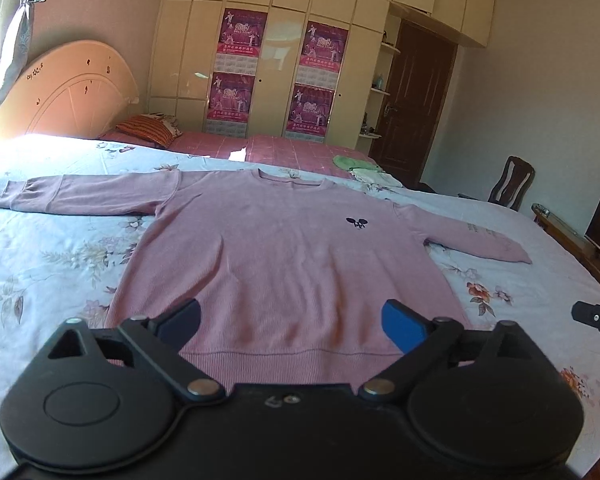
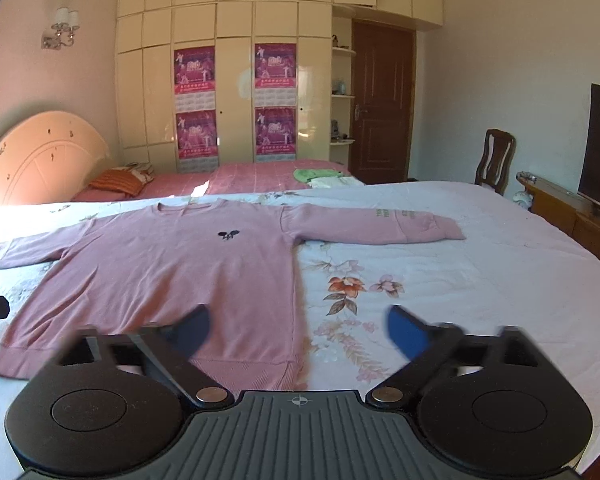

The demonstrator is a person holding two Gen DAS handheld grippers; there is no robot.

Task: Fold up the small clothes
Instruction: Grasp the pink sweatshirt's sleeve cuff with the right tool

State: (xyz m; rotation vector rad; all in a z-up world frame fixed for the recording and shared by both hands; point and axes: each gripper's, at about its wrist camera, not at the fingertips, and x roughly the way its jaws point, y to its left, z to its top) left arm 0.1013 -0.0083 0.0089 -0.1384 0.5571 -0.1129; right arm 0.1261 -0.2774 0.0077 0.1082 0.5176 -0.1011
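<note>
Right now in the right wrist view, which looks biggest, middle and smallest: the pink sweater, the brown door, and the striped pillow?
1. pink sweater, by far the largest.
2. brown door.
3. striped pillow, smallest.

The sweater lies nearest the camera, which makes it look bigger; the door and pillow are far back, so real sizes stay unsure.

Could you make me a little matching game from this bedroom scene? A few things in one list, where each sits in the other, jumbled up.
Things:
1. pink sweater
2. green cloth
3. striped pillow
4. posters

Places:
A. on the wardrobe doors
B. spread flat on the floral bedspread
C. by the headboard
D. far end of the pink bedcover, toward the door

Pairs: 1-B, 2-D, 3-C, 4-A
</note>
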